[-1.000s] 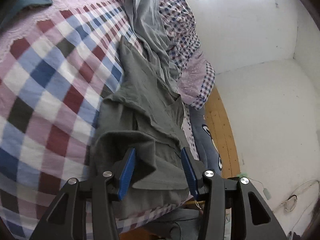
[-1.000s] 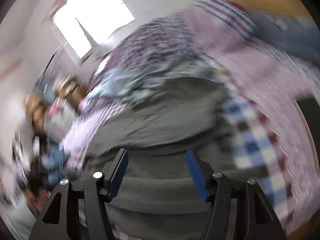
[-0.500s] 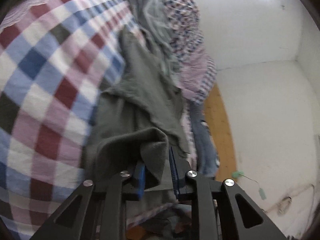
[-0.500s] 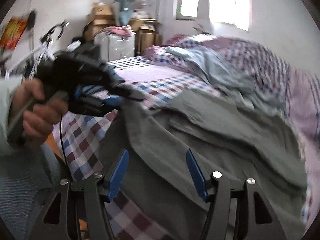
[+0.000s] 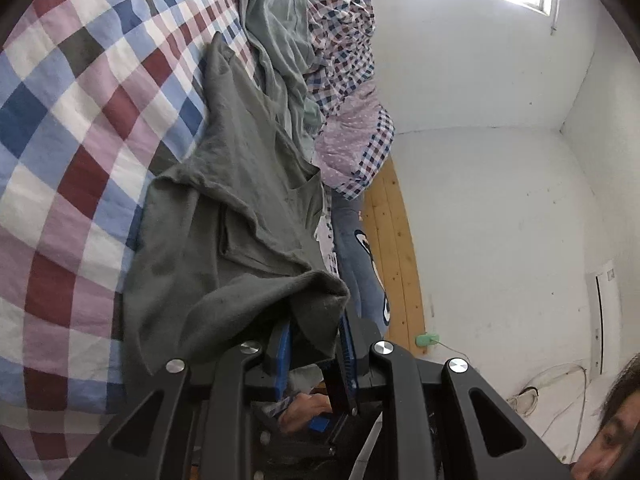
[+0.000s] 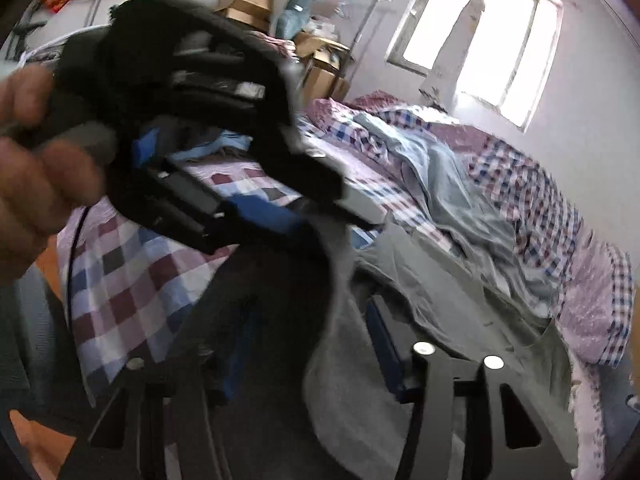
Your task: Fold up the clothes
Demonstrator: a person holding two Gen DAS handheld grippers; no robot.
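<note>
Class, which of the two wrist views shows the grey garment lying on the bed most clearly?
The left wrist view: the grey garment stretches sharply across the checked bedspread, one corner pinched in the left claw. The right wrist view shows it blurred, partly behind that claw.

Probably home bedroom: quilted bed point(image 5: 72, 128)

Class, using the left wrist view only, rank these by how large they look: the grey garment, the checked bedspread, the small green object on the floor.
1. checked bedspread
2. grey garment
3. small green object
</note>
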